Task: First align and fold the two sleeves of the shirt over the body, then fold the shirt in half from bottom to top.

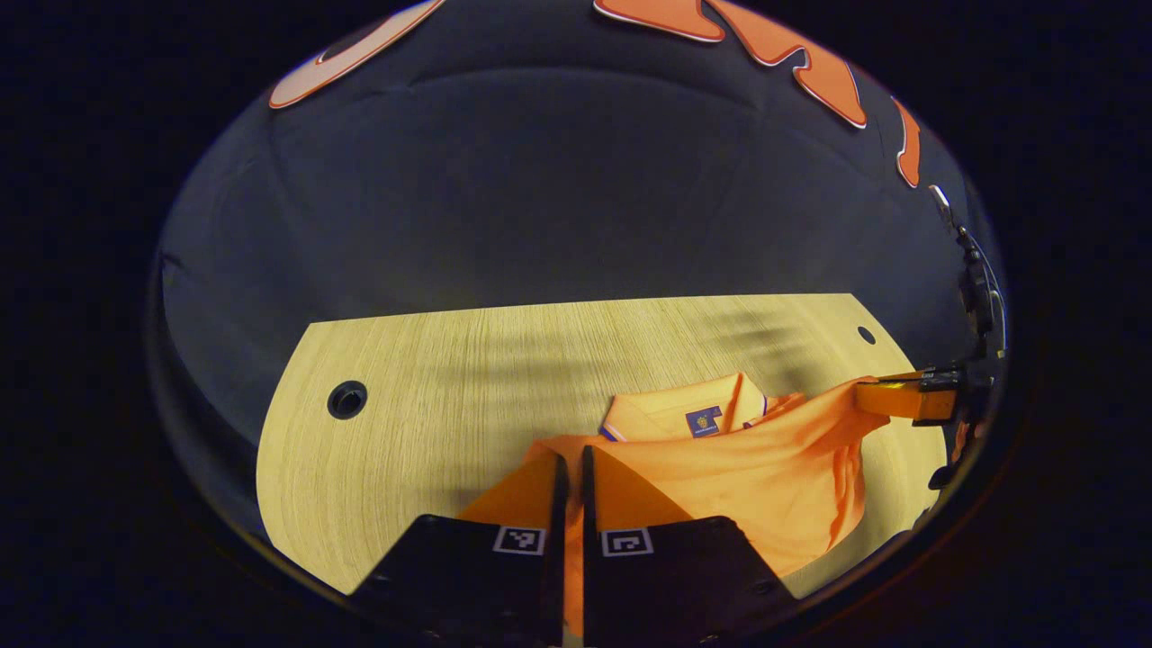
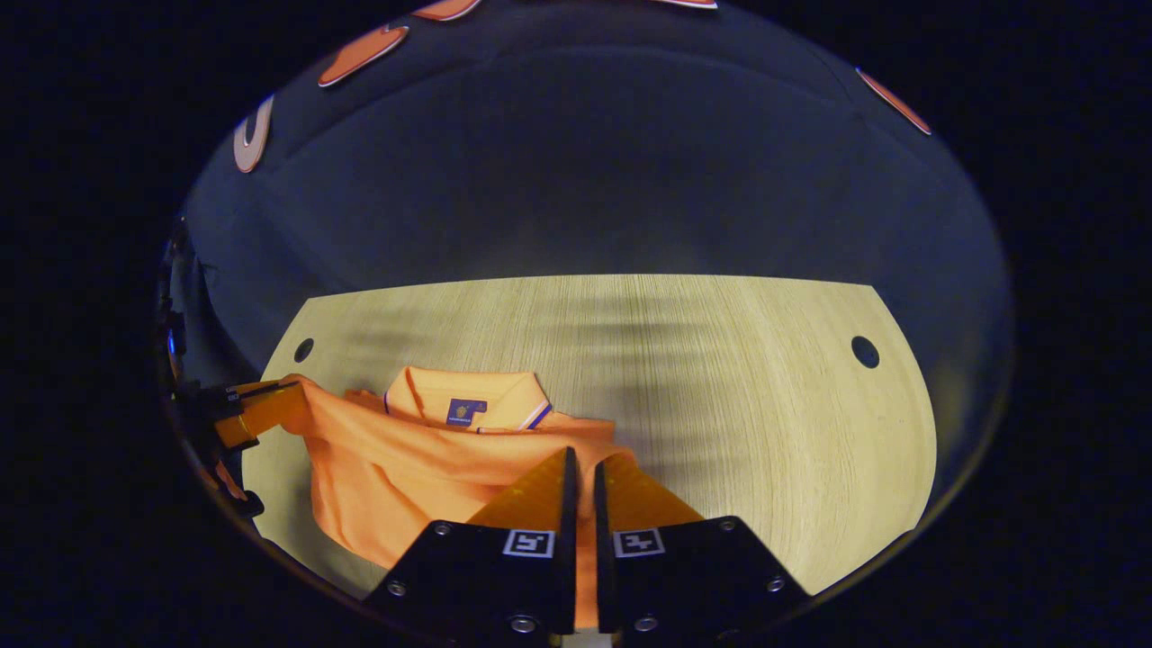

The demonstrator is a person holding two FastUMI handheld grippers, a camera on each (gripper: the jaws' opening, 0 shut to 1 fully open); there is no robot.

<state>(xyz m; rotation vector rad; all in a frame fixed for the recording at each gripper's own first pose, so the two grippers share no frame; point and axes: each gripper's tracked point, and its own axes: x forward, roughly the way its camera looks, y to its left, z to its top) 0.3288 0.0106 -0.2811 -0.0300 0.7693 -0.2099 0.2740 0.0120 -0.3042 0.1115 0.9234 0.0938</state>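
- The shirt point(image 1: 756, 468) lies on the wooden table point(image 1: 432, 396), collar point(image 2: 468, 400) at the far side; its near edge is lifted off the wood, so I judge the bottom-to-top fold to be the step in hand.
- The left gripper point(image 1: 570, 468) has its fingers nearly together with a strip of orange cloth between them; the right gripper point(image 2: 583, 468) is just as narrow on its own corner of the hem; in the left gripper view the right gripper sits at the cloth's far right corner.
- To do it well: keep both corners level and the hem taut between them; carry them toward the collar together, so the edge lands square.
- The sleeves are probably already folded in, though the bunched cloth hides them.
- Lower before letting go; slack in the middle would crease.
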